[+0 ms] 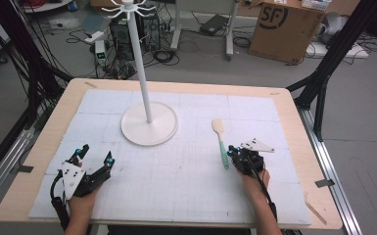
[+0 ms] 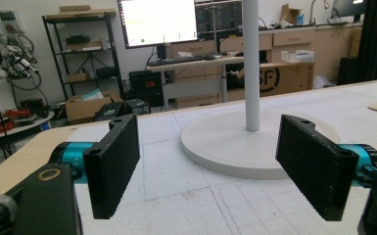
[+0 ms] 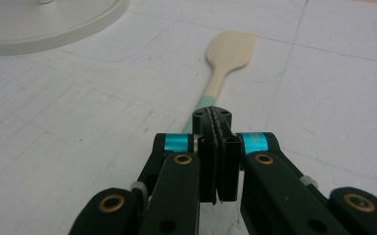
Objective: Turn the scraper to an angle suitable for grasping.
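Just one flat wooden spatula with a mint-green handle (image 1: 221, 141) lies there; right gripper (image 3: 217, 122) pinched closed, apparently empty, left gripper (image 2: 210, 166) gaping.

From my remote station I see a grey floor (image 1: 372, 122) behind the wooden table (image 1: 34, 161), with many black cables (image 1: 78, 36) lying on it. A brown cardboard box (image 1: 284, 29) stands at the far right, and a small computer tower (image 1: 122, 36) is near the middle. In the left gripper view there is a white wall (image 2: 29, 10), a dark metal shelf (image 2: 81, 54), a bright monitor (image 2: 157, 22) on a desk (image 2: 196, 61), and wooden drawers (image 2: 294, 39). The light seems to be even, probably from the ceiling.
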